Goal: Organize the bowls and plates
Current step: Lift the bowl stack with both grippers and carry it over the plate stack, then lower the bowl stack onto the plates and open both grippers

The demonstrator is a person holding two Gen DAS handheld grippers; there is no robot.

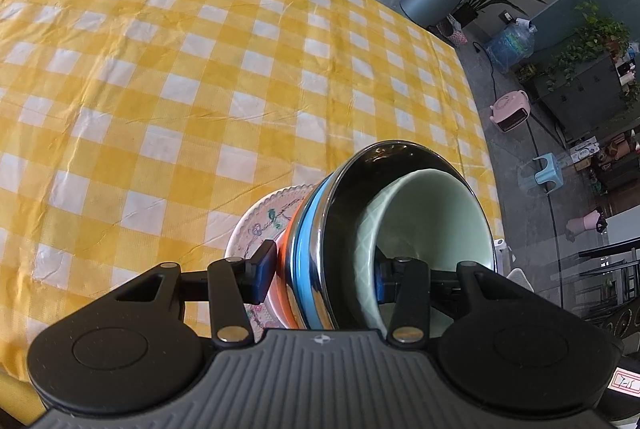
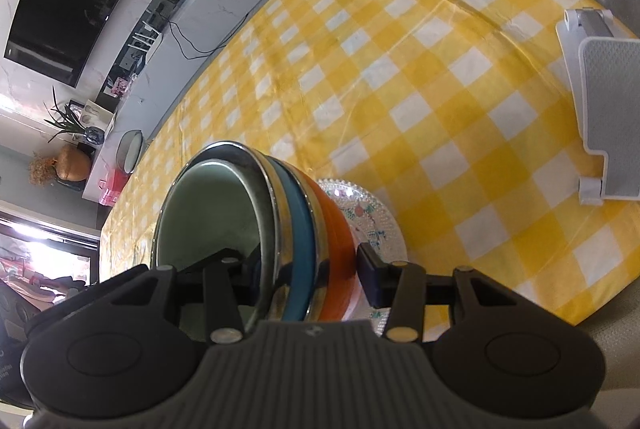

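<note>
Together, two hand-held grippers carry one nested stack of dishes above a table covered in a yellow and white checked cloth [image 1: 168, 77]. The left gripper [image 1: 322, 275] is clamped across the stack's rim on one side, one pad on the outer wall and the other hidden inside the top bowl; the right gripper [image 2: 308, 273] is clamped the same way on the opposite side. Counting from the inside out, the stack holds one pale green bowl [image 1: 434, 225], one steel bowl with a dark reflective inside [image 1: 360, 185], one blue bowl [image 1: 306, 229] of which only the rim band shows, one orange bowl [image 2: 336, 249], and one patterned white plate [image 1: 260, 225] with a beaded edge at the bottom: four bowls and one plate, though thin steel bands between the colours could hide another piece. Whether the plate rests on the cloth or hangs just above it cannot be told. The stack appears tilted in both views, partly from the lens. To do this step well, both hands should probably move at the same pace and keep the rims level, since the smooth glazed and steel walls could slide against each other. A white and grey folding stand [image 2: 600, 109] sits near the table's far edge.
</note>
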